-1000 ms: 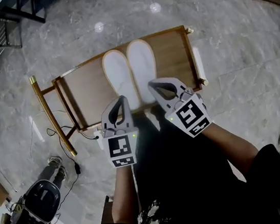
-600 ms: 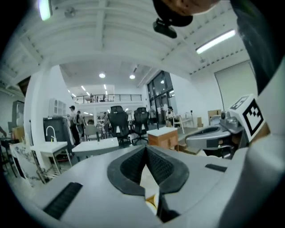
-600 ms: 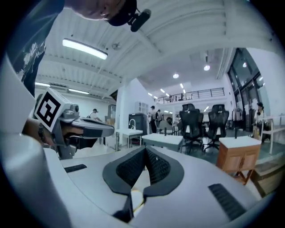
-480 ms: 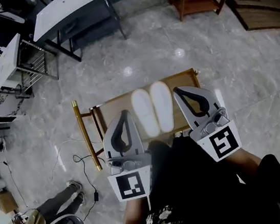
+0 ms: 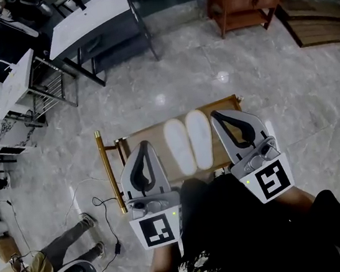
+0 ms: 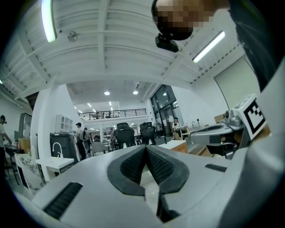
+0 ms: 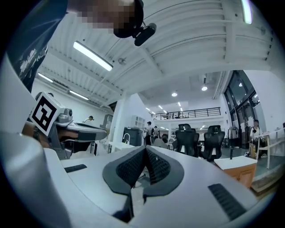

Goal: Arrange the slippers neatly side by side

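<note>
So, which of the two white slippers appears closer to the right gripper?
The right-hand slipper, next to the right gripper in the head view; the other slipper sits toward the left gripper.

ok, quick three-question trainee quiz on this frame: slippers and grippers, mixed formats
1. Multiple choice: the two white slippers lie A) stacked, B) side by side on the wooden rack, C) apart on the floor.
2. True or false: the left gripper grips a slipper.
3. Fill in: the right gripper has its jaws ____, with nothing between them.
Key: 1 B; 2 false; 3 shut.
</note>
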`<action>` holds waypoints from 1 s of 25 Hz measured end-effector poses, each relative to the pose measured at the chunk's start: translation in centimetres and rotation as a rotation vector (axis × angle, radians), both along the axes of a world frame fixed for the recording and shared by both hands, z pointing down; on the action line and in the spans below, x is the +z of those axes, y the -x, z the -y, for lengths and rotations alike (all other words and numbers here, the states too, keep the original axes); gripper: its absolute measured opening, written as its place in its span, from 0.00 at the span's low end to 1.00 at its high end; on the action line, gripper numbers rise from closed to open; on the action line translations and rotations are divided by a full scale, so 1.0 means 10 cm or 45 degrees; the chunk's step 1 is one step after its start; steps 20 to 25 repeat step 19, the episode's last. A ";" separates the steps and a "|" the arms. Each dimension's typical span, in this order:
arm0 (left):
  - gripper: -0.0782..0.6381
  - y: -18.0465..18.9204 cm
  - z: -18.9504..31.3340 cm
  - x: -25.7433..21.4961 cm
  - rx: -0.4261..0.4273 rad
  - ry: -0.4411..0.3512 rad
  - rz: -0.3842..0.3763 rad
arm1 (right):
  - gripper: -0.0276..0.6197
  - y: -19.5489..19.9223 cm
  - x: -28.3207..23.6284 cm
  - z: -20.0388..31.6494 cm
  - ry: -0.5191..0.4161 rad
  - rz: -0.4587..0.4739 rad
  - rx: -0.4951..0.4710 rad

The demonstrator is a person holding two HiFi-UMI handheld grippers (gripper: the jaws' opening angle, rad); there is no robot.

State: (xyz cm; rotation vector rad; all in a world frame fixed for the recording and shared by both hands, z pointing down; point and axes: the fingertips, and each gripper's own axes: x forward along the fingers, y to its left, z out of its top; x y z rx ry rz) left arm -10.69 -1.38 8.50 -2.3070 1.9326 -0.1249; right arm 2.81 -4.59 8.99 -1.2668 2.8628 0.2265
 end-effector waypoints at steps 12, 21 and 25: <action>0.11 -0.20 0.05 0.04 0.025 -0.004 0.022 | 0.04 -0.10 -0.03 -0.01 -0.016 -0.012 -0.014; 0.11 -0.22 0.09 -0.02 0.023 -0.019 0.024 | 0.04 -0.12 -0.06 0.02 -0.022 -0.010 -0.019; 0.11 -0.22 0.09 -0.02 0.023 -0.019 0.024 | 0.04 -0.12 -0.06 0.02 -0.022 -0.010 -0.019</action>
